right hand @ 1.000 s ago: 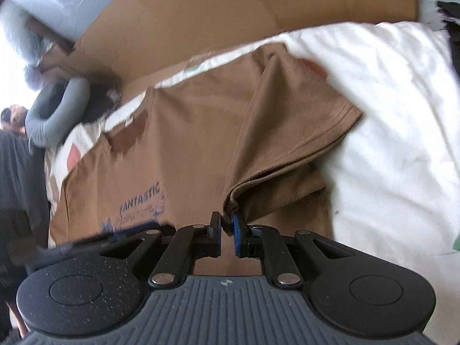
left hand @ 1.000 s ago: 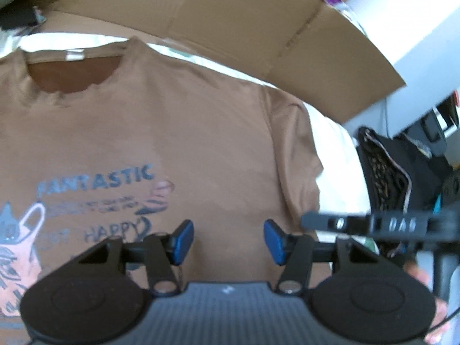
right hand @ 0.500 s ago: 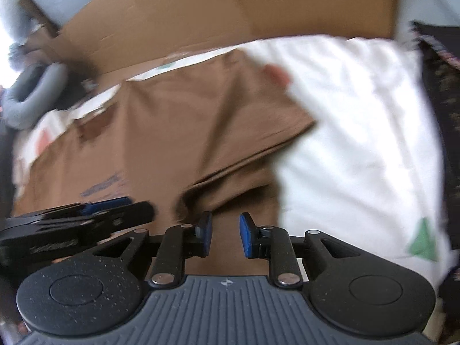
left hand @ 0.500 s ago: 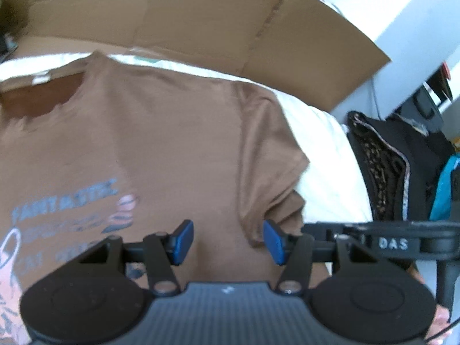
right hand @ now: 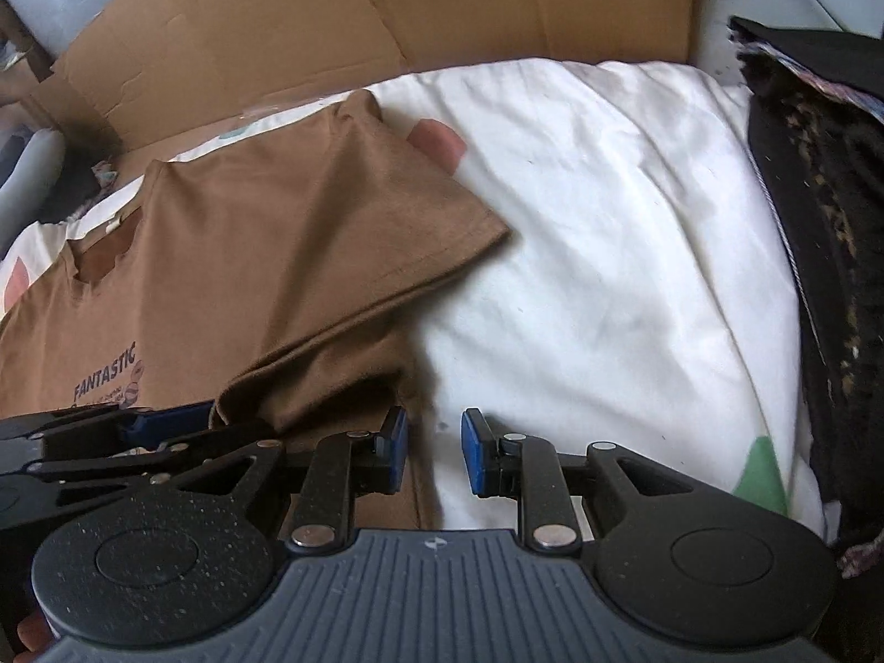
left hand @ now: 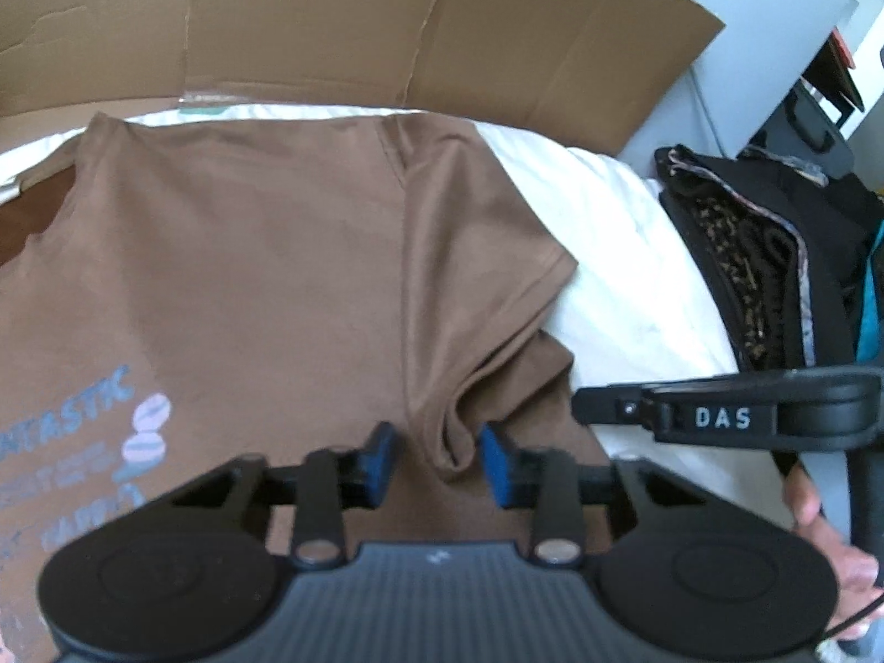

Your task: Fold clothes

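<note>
Brown t-shirt (left hand: 265,254) flat on white sheet (right hand: 608,254), print up, sleeve (right hand: 387,232) spread right. Left gripper (left hand: 436,461) closing, armpit fold bunched between its pads, not yet pinched. Right gripper (right hand: 433,450) part open, holding nothing, over shirt's side edge. Bare sheet right; cardboard (left hand: 387,22) behind; dark clothes (right hand: 817,254) far right.

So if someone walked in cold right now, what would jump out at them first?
The brown T-shirt with blue lettering, spread flat on the white sheet, fills most of both views. Next, its sleeve, lying out toward the sheet, with a bunched fold of cloth between the closing jaws of the left tool. The right tool stands open over the shirt's side edge, holding nothing.
</note>
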### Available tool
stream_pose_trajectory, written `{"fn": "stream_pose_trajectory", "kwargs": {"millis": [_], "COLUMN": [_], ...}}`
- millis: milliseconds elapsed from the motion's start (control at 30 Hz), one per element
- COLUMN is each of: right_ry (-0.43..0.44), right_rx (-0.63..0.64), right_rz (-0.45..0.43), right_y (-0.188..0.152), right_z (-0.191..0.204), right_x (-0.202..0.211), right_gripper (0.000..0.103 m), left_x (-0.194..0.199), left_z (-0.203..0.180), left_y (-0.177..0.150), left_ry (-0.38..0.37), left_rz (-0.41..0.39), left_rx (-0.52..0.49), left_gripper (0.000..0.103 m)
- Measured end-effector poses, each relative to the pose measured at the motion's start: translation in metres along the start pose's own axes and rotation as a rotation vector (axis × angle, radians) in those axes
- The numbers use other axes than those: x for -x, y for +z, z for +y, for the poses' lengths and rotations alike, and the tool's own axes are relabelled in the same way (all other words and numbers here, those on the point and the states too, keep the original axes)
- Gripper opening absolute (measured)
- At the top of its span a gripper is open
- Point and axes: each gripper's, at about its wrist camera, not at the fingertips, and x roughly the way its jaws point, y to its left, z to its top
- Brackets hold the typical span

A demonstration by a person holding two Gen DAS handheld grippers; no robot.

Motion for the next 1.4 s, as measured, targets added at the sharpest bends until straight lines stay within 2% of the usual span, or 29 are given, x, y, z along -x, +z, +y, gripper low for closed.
{"fn": "stream_pose_trajectory", "kwargs": {"millis": [100,233,400,500,633,800,1033,1233,1300,1400], "right_ry": [0.007,-0.036,-0.069,-0.098,-0.100,-0.065,0.023,0.040,0.046,0.053], "right_rx": [0.014,0.038,0.039,0.069,0.056,0.003,-0.116,-0.147,-0.153,-0.161], "right_rz": [-0.002,0.012,0.023,0.022,0.036,0.034,0.042,0.032,0.031,0.030], "right_y": [0.002,0.003,0.003,0.002,0.005,0.005,0.006,0.003,0.003,0.003], "right_z": [0.005,0.011,0.018,0.021,0.019,0.009,-0.013,-0.016,-0.016,-0.019], "right_x": [-0.001,-0.010,-0.015,-0.017,-0.019,-0.018,-0.017,-0.018,-0.019,-0.019], "right_gripper": [0.023,0.023,0.023,0.025,0.025,0.024,0.024,0.024,0.024,0.024], "left_x": [0.001,0.003,0.009,0.014,0.025,0.037,0.034,0.017,0.010,0.017], "left_z": [0.002,0.004,0.005,0.006,0.010,0.013,0.019,0.027,0.029,0.027], "left_y": [0.001,0.002,0.005,0.008,0.011,0.010,-0.001,-0.013,-0.017,-0.018], "left_ry": [-0.011,-0.011,-0.029,-0.035,-0.005,0.024,0.042,0.066,0.068,0.085], "left_rz": [0.004,0.015,0.020,0.014,-0.015,-0.031,-0.003,0.047,0.068,0.058], "left_rx": [0.007,0.006,0.015,0.027,0.061,0.083,0.111,0.121,0.107,0.076], "left_gripper": [0.023,0.012,0.008,0.007,0.006,0.006,0.006,0.006,0.007,0.014]}}
